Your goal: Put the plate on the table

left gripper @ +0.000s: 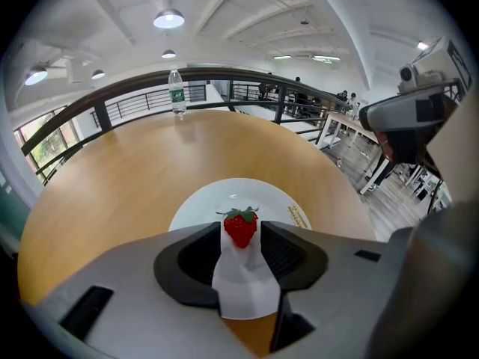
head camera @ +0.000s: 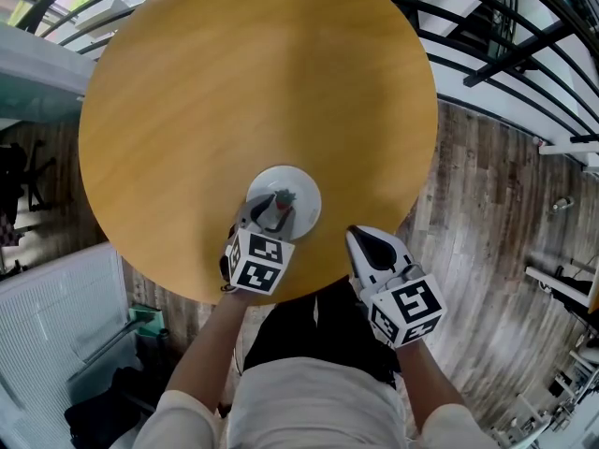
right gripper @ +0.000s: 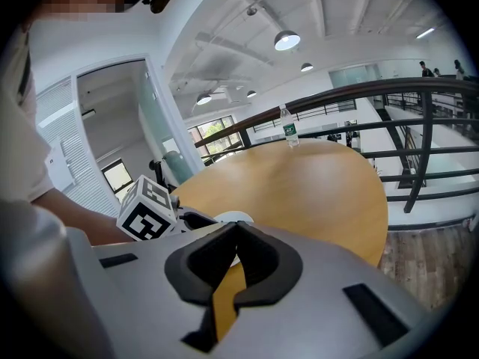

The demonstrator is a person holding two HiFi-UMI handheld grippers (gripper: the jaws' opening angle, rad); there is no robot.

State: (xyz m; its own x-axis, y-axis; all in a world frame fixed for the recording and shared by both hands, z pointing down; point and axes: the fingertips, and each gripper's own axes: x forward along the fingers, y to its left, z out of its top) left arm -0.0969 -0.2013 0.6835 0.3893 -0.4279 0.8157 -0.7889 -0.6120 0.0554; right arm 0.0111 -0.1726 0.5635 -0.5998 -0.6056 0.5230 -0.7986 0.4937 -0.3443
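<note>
Left gripper (left gripper: 241, 239) with jaws parted and gripping nothing, near rim of the white plate (left gripper: 217, 200) in the gap, strawberry (left gripper: 241, 228) on plate, plate flat on round wooden table (left gripper: 127, 170), right gripper (right gripper: 233, 226) closed, empty, water bottle (left gripper: 177, 92) at far edge.

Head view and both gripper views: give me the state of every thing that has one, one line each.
plate: flat on the table, close to its near edge.
strawberry: on the plate, between the left tool's jaw tips.
left tool: open, not clamping.
right tool: shut, empty, at the table's near edge.
bottle: upright at the far edge.
</note>
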